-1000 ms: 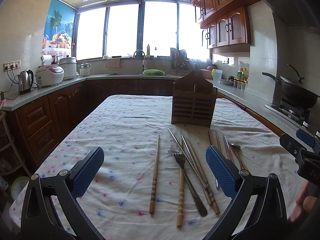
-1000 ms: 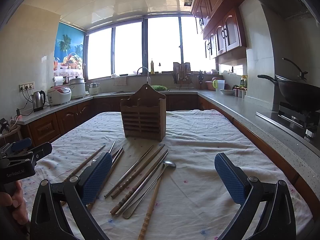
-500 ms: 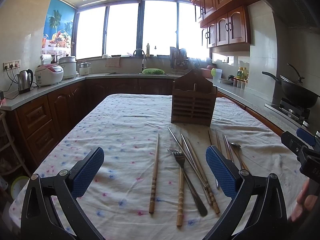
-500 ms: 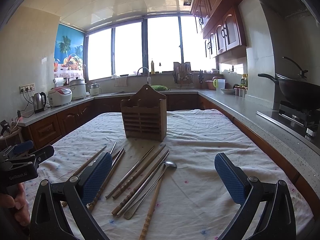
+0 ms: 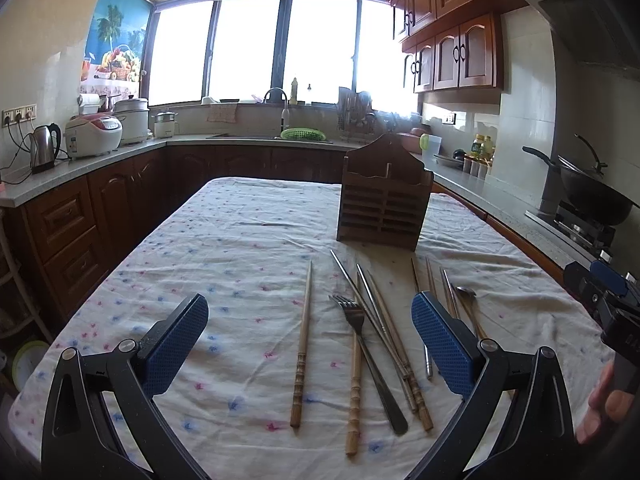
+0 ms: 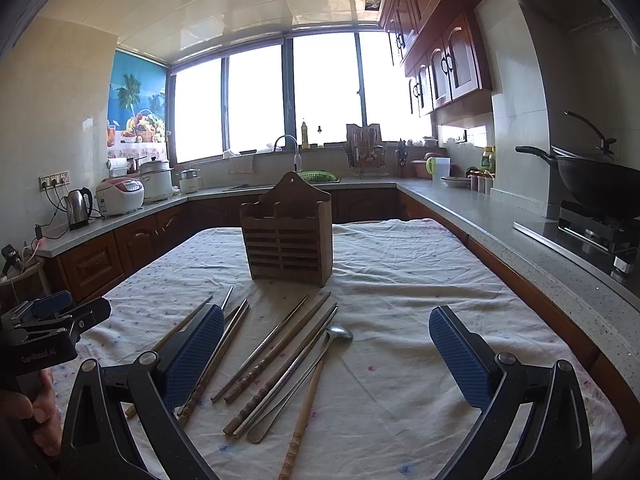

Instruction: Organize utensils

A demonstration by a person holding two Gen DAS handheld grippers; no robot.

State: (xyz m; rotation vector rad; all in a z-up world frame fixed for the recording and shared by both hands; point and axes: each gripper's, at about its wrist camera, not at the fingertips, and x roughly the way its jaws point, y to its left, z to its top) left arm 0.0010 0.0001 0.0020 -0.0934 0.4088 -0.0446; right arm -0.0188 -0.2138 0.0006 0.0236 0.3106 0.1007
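A slatted wooden utensil holder (image 5: 383,200) stands upright on the cloth-covered table; it also shows in the right wrist view (image 6: 289,238). In front of it lie a metal fork (image 5: 366,348), a metal spoon (image 6: 304,376), several wooden chopsticks (image 5: 304,340) and metal chopsticks (image 6: 260,356). My left gripper (image 5: 310,344) is open and empty, low over the near end of the utensils. My right gripper (image 6: 326,354) is open and empty, just right of them. Each gripper shows at the edge of the other's view.
The table's floral cloth (image 5: 224,248) has its right edge beside a grey counter (image 6: 500,236) with a wok (image 6: 596,184) on a stove. Counters with a kettle (image 5: 42,152), rice cookers and a sink run along the left and back.
Almost nothing has moved. The right wrist view has crept very slightly; both grippers stay open and empty.
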